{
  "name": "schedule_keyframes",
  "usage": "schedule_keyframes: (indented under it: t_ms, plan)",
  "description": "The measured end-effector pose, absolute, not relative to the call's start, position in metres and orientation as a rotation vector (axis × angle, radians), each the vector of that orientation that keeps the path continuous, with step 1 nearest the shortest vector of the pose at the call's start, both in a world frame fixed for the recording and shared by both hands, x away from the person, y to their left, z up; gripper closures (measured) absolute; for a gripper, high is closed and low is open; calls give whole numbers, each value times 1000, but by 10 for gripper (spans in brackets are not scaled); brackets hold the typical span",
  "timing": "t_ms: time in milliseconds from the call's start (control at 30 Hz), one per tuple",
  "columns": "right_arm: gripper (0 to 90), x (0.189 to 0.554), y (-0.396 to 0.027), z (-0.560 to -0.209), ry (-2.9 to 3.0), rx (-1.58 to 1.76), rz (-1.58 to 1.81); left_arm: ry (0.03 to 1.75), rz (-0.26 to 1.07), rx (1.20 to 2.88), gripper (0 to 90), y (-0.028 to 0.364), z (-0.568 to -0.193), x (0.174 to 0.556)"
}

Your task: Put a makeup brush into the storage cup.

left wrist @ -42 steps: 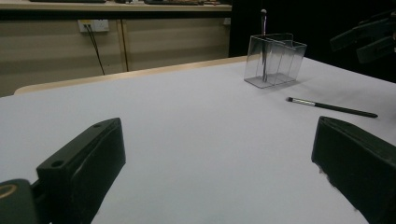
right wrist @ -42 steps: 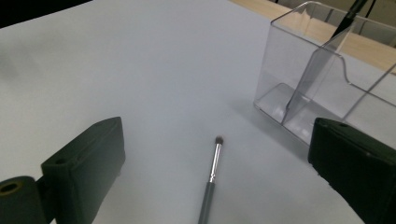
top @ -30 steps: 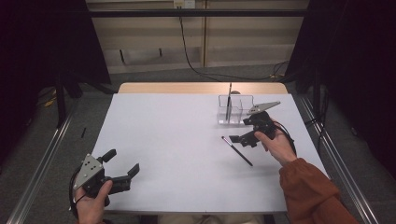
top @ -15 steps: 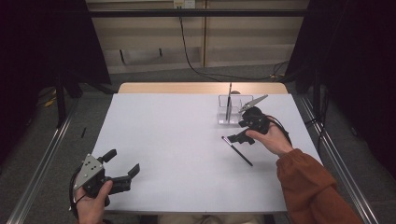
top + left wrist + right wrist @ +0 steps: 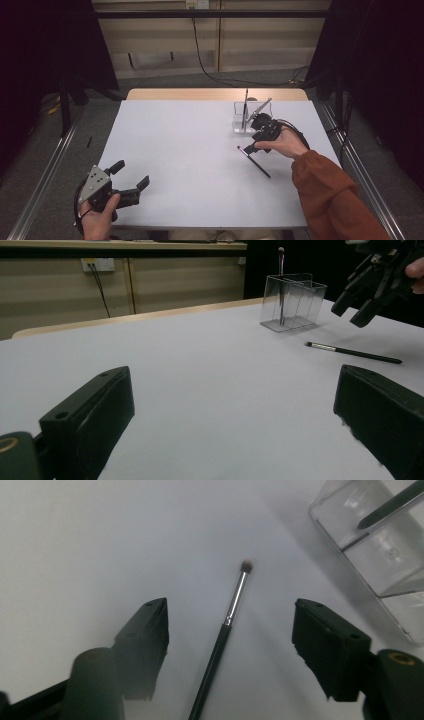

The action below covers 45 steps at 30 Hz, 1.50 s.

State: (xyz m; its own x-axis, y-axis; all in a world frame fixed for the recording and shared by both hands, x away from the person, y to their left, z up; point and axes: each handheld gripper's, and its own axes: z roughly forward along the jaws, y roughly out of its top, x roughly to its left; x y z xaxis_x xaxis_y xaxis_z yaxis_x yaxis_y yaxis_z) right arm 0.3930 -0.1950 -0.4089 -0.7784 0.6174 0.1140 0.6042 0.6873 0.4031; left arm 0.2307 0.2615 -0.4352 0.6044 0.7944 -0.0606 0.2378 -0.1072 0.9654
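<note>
While my right gripper (image 5: 248, 146) hangs over the white surface (image 5: 190, 150), its jaws stand apart on both sides of the makeup brush (image 5: 254, 161), and they have just been closing toward it. From the right gripper view I see the brush (image 5: 220, 642) lying flat between the two black jaws, its handle running toward me and its small bristle tip pointing away; the pads do not touch it. Just beside the brush, on the far right part of the surface, stands a clear plastic holder (image 5: 243, 121) with compartments, and a second brush (image 5: 245, 107) stands upright inside it. Which compartment it occupies I cannot tell. My left gripper (image 5: 131, 176) is near the front left corner of the surface, well apart from the brush, and its jaws are spread wide with nothing between them. From the left gripper view the brush (image 5: 352, 353) lies on the surface in front of the holder (image 5: 295, 301), below my right gripper (image 5: 357, 310).
</note>
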Motion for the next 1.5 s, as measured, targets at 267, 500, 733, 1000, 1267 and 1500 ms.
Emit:
schedule_keyframes:
  t_ms: [267, 500, 733, 1000, 1267, 1500]
  plan:
    - [475, 399, -191, -420, 2941, 1071, 505, 870, 591, 1658, 28, 262, -435, 231]
    - [580, 403, -187, -430, 3000, 1062, 402, 872, 589, 1656, 28, 262, -436, 231]
    - [629, 405, -181, -441, 3016, 1090, 322, 868, 593, 1663, 28, 262, -436, 231]
    - [682, 405, -173, -449, 3005, 1089, 218, 871, 589, 1655, 29, 262, -435, 231]
    - [739, 404, -169, -450, 2975, 1095, 177, 866, 591, 1659, 29, 262, -435, 230]
    - [846, 405, -169, -450, 2950, 1121, 150, 869, 594, 1658, 29, 262, -436, 230]
